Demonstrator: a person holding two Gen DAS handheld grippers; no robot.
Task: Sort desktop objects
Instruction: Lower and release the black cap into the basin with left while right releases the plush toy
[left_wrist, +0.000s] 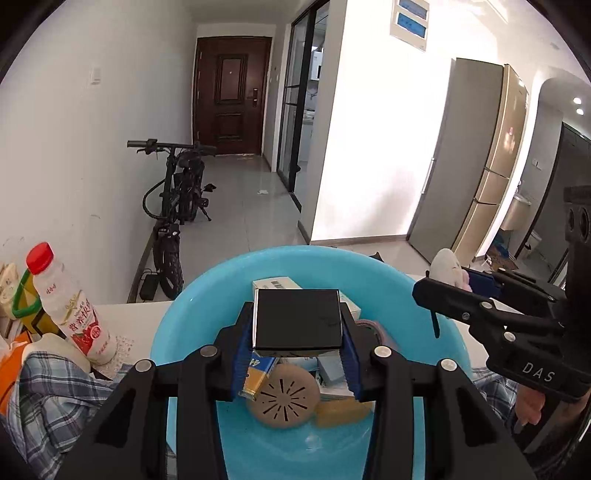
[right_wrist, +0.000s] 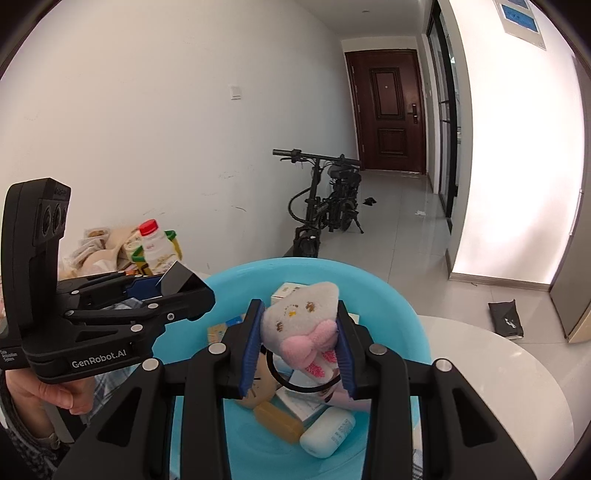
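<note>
My left gripper is shut on a flat black box and holds it above the blue plastic basin. My right gripper is shut on a grey and pink plush toy with a black ring, also above the basin. The basin holds several items: a brown round disc, a yellow bar, a white case and small boxes. The right gripper with the plush shows at the right of the left wrist view; the left gripper with the black box shows at the left of the right wrist view.
A red-capped drink bottle stands left of the basin beside bags and snack packs. A plaid cloth lies at the left. The white round table extends right. A bicycle leans on the wall beyond.
</note>
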